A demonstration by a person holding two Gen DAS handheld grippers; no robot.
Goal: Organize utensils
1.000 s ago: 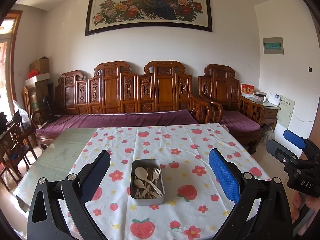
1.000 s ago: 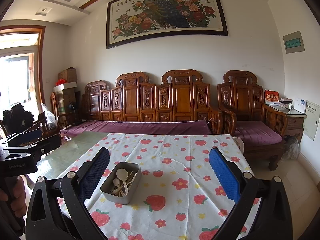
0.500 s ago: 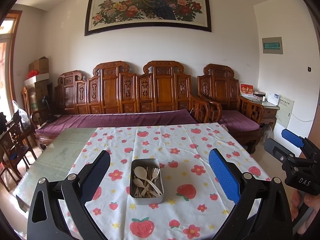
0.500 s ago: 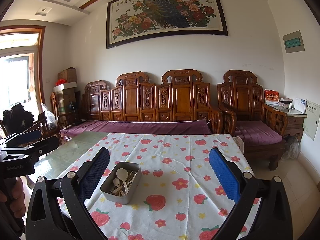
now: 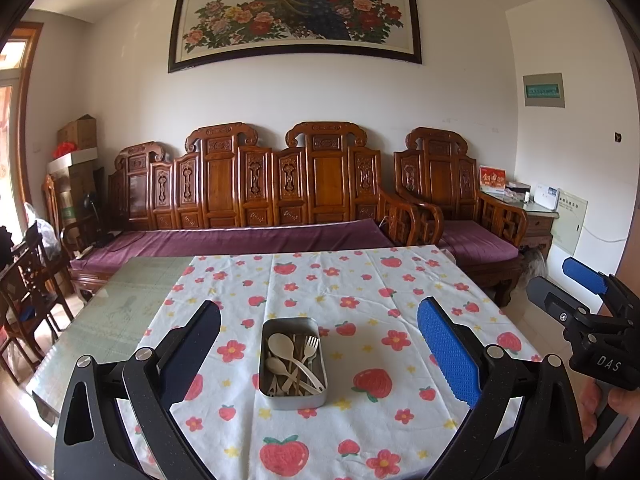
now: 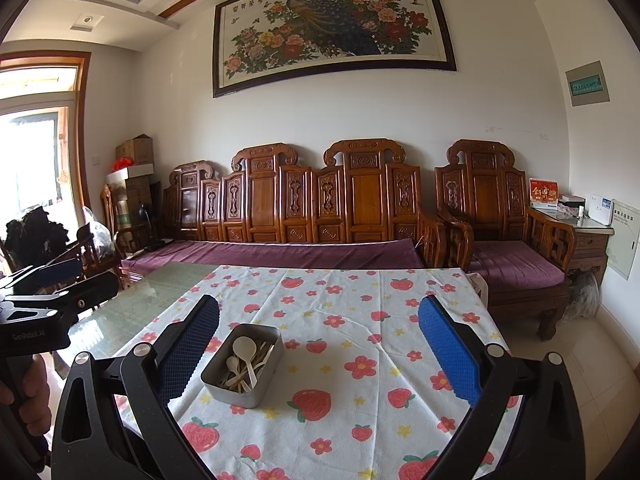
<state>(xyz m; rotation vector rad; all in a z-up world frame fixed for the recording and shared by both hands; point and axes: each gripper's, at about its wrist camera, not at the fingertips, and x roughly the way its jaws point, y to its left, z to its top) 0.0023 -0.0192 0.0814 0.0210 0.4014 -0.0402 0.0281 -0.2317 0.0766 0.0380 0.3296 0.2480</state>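
While the left gripper (image 5: 318, 354) hangs above the table with its jaws spread wide and nothing between them, a metal tin (image 5: 292, 362) sits on the strawberry tablecloth (image 5: 360, 288) between its fingers, holding pale spoons (image 5: 280, 346) and a fork (image 5: 310, 347). At the right edge the right gripper (image 5: 576, 292) shows, a hand (image 5: 612, 412) on its grip.

From the right wrist, the right gripper (image 6: 319, 354) is likewise wide apart and empty. The tin (image 6: 243, 364) lies near its left finger, though whether they touch seems unclear.
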